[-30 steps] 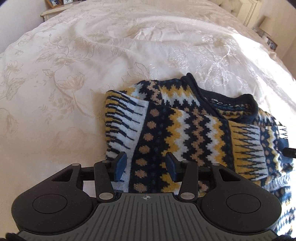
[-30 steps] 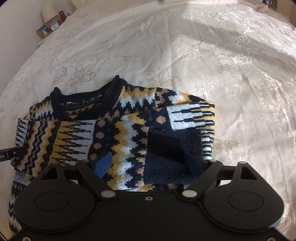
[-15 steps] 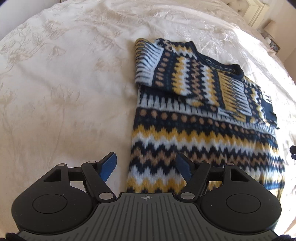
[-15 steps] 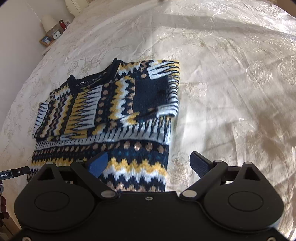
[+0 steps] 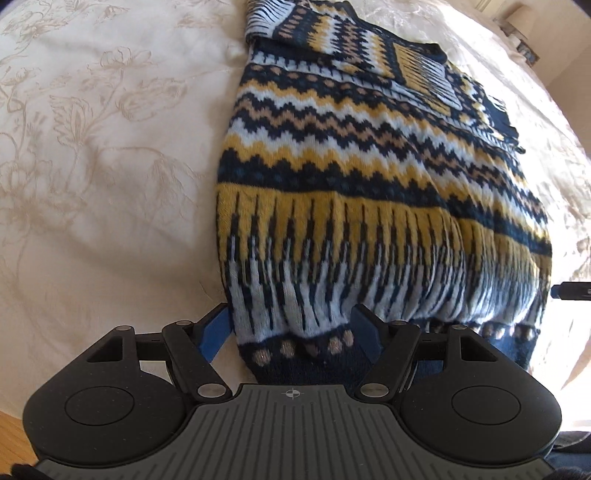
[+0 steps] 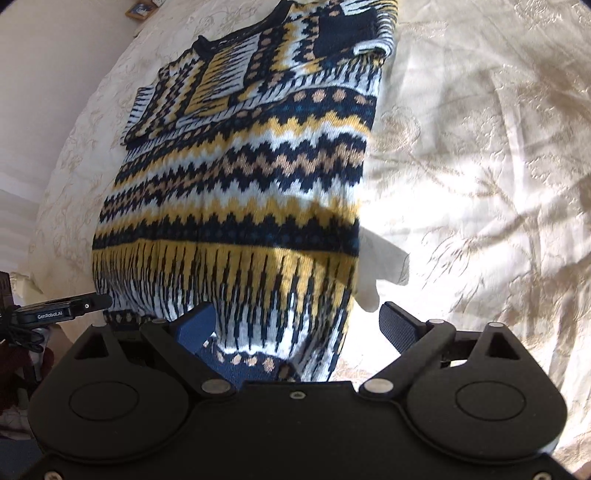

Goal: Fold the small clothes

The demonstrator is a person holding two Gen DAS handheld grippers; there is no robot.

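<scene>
While the cream floral bedspread [image 5: 103,155] fills both frames, the zigzag-knit sweater [image 5: 369,177] runs from top centre down to the bottom, sleeves folded across its chest. Its navy hem sits between each wide-open gripper's fingers: left gripper [image 5: 291,332], right gripper [image 6: 297,325], neither clamped.

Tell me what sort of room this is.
Most likely a bedroom: the patterned sweater lies on a wide cream floral bedspread, with a framed picture beside the bed.
</scene>
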